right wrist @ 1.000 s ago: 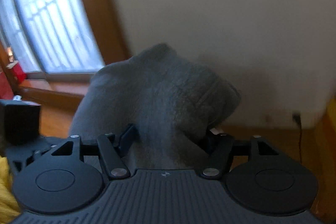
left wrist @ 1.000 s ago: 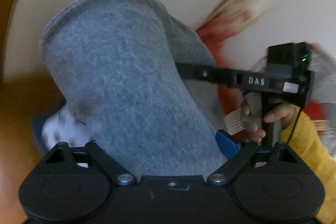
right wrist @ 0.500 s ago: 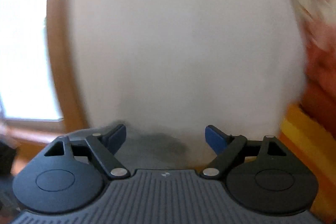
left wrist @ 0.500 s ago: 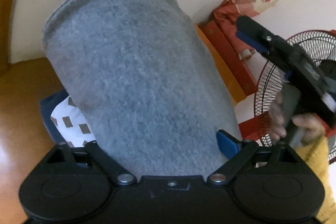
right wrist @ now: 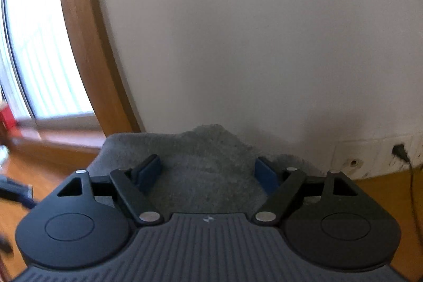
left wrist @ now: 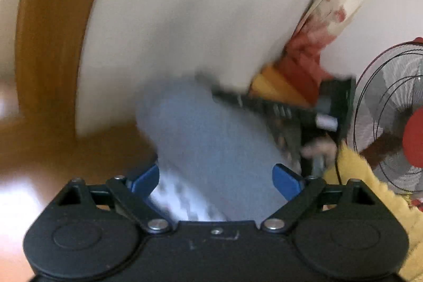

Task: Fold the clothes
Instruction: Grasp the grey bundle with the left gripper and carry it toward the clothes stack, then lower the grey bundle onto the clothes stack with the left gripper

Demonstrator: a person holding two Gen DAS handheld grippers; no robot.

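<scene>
Grey garment (left wrist: 211, 149) fills the gap between the left gripper (left wrist: 216, 179) fingers, blocking straight ahead; right gripper (left wrist: 312, 110) and hand (left wrist: 320, 147) crowd its right side, fan (left wrist: 391, 123) beyond. Open floor (left wrist: 53, 149) left. Right wrist view: garment between fingers, bare wall (right wrist: 251, 44) ahead.

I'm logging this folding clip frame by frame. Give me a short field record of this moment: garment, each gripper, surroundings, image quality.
garment: grey fleece cloth, lying between the fingers of both grippers
left gripper: jaws apart, cloth between them, not pinched
right gripper: jaws apart, cloth between them
other cloth: white patterned piece under the grey one
surroundings: wall, window, fan
image quality: left view motion-blurred, right view mostly sharp
</scene>
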